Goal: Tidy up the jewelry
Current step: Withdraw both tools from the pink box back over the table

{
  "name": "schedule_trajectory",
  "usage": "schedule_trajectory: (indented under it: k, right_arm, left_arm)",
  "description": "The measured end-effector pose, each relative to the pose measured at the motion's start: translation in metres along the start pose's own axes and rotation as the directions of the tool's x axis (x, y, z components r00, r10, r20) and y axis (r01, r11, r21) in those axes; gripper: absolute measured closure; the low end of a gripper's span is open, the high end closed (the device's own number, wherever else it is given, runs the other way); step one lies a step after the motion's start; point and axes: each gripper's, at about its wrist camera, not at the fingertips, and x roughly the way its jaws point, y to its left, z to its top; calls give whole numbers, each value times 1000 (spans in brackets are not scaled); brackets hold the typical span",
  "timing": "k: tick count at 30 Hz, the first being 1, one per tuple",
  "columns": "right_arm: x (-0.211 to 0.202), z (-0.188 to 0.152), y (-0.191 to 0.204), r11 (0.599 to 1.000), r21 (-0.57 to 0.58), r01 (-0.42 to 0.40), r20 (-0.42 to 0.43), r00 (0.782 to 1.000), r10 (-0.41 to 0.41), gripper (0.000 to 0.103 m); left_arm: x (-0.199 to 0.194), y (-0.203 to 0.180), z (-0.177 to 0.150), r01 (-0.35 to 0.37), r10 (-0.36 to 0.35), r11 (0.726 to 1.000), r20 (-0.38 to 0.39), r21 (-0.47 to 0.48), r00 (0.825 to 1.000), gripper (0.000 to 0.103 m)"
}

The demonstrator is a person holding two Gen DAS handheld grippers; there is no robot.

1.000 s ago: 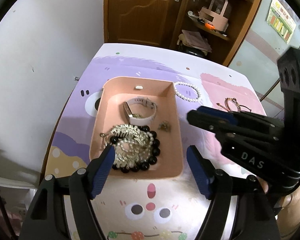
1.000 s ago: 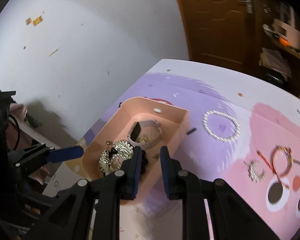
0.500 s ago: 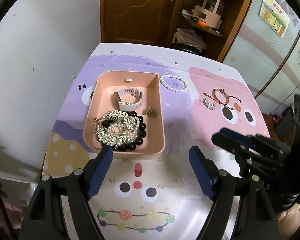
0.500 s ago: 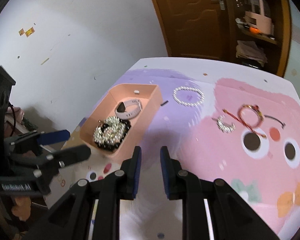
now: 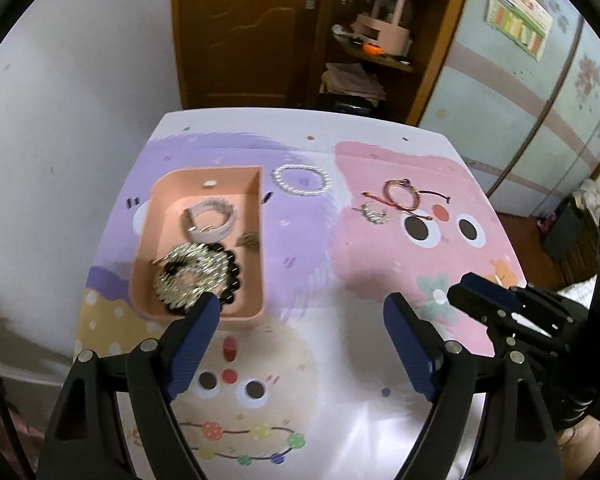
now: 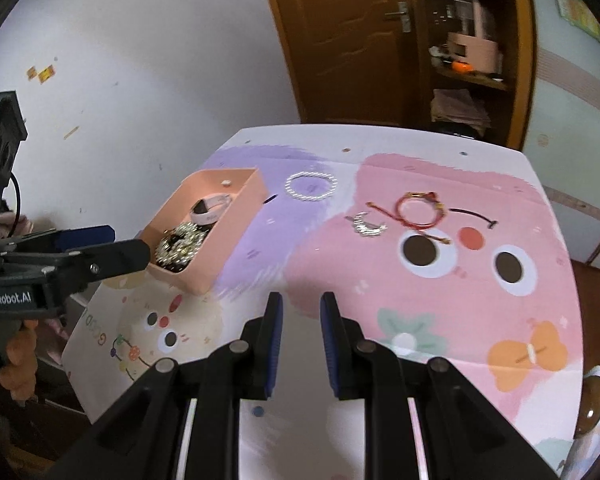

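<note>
A pink tray (image 5: 256, 240) (image 6: 236, 216) on the left of the cartoon mat holds a pale watch (image 5: 212, 222), a silver bead cluster over black beads (image 5: 192, 276) and a small charm (image 5: 247, 240). On the mat lie a white pearl bracelet (image 5: 300, 180) (image 6: 311, 186), a red cord bracelet (image 5: 402, 194) (image 6: 418, 210) and a silver piece (image 5: 374, 215) (image 6: 366, 227). My left gripper (image 5: 300, 320) is open and empty, above the mat near the tray's front. My right gripper (image 6: 300, 312) has a narrow gap and holds nothing, back from the jewelry.
The mat-covered table (image 5: 300, 360) ends at a white wall on the left. A wooden door (image 5: 244, 32) and a shelf unit (image 5: 380, 40) stand behind it. The right gripper's body shows at the right of the left wrist view (image 5: 512, 312).
Both grippers have pulled back and up from the tray toward the table's near side. The right gripper left the tray and swung right. The jewelry has not moved.
</note>
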Motion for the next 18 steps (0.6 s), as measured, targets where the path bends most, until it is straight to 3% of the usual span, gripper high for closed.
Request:
schedule_trajectory:
  k: [10,18]
  right_arm:
    - [-6,22,-48,994,64,83,12,996,-84,84]
    - [13,48,-91,984,108,144,-13,990,-143,84]
  left_arm:
    - [21,-44,35,17,-18,997,18,75,1000,20]
    - [59,-68,55,41,-40,994,-9,104,999,20]
